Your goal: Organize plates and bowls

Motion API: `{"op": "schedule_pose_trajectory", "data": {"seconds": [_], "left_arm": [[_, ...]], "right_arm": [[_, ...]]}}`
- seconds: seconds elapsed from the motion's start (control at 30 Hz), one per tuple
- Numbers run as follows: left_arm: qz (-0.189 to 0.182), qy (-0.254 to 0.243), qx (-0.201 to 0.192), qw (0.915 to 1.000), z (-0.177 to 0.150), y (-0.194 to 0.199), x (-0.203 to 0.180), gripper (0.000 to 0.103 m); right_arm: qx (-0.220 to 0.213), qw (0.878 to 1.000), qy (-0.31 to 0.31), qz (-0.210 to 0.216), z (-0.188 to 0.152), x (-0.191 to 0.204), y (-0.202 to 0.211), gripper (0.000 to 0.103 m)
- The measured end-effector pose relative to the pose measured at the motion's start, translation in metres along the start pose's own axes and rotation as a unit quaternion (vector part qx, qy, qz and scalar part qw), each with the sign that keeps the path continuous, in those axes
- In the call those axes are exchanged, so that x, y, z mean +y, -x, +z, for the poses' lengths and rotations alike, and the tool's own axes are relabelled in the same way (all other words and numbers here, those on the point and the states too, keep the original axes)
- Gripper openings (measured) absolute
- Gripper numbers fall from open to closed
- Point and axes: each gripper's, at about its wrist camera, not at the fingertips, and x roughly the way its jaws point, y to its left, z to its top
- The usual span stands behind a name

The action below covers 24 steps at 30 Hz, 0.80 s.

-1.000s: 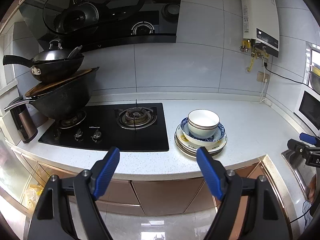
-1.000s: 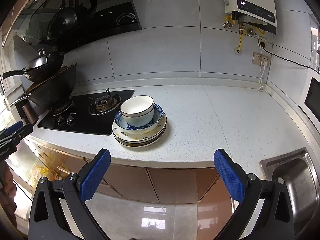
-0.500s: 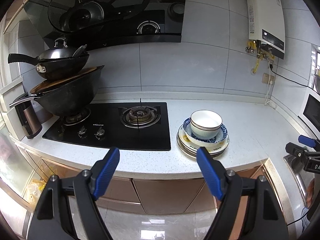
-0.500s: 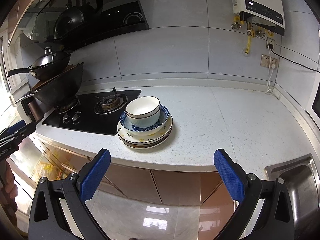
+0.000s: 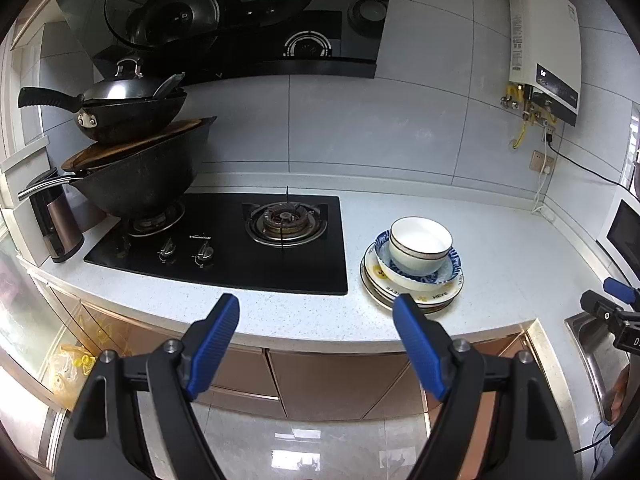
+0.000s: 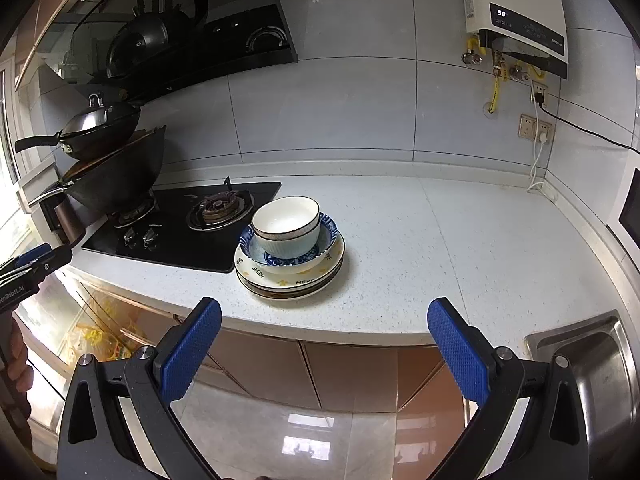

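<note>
a white bowl point(image 5: 421, 244) with a thin dark line under its rim sits upright inside a blue patterned bowl point(image 5: 450, 270), and that one rests on a small stack of plates point(image 5: 424, 296) whose top plate carries yellow marks and lettering. the whole pile stands on the pale speckled counter point(image 5: 520, 256), near its front edge and just beside the right edge of the black gas stove point(image 5: 248, 256).

the left gripper point(image 5: 316, 332) hangs in front of the counter edge, over the brown cabinet doors point(image 5: 344, 376), with its blue fingers point(image 5: 214, 344) spread wide and nothing between them. in its own view the pile lies just past the right finger (apart from it, not touching). the right gripper point(image 6: 324, 344) is likewise held out in front of the counter, its blue fingers point(image 6: 456, 348) standing wide apart and empty; the pile sits ahead of it, a little left of the middle of the gap.

on the stove's left burner two dark woks point(image 5: 136, 168) are stacked with a wooden lid between them. a steel sink point(image 6: 596, 360) shows at the right of the right wrist view. a white water heater point(image 6: 516, 4) hangs on the tiled wall, and a black range hood point(image 5: 240, 20) sits above the stove.
</note>
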Motion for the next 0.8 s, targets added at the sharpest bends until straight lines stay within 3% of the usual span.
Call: {"op": "schedule_pose_trajectory", "data": {"seconds": [0.8], "left_arm": [[-0.019,-0.001,-0.007,0.9998,0.001,0.013,0.01,0.079]], "right_arm": [[-0.008,1.0,0.004,-0.011,-0.006,0.009,0.013,0.102]]}}
